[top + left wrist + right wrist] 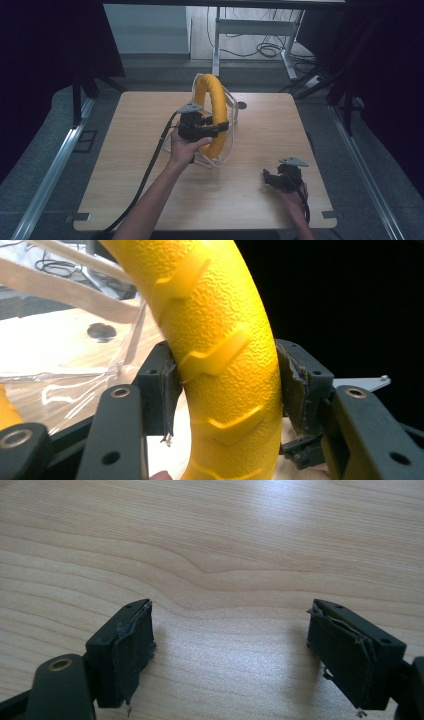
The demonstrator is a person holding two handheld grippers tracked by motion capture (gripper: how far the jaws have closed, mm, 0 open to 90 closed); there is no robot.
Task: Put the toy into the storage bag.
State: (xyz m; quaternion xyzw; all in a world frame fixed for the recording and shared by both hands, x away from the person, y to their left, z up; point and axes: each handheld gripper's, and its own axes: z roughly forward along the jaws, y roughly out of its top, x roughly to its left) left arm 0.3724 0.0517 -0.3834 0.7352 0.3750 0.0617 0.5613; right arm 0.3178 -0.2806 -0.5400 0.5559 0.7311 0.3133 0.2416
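A person's left claw (218,127) is clamping a yellow ridged ring (216,107) upright in its clear plastic packaging (231,120) mid-table (125,150), while the right claw (270,179) is resting released near the front edge, the ring apparently not yet unpacked.

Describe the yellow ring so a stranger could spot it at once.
On the wooden table, look near the far edge at the clear plastic bag. Standing upright in it is the yellow ring, clamped by the left gripper; its ribbed, pebbled surface stands out.
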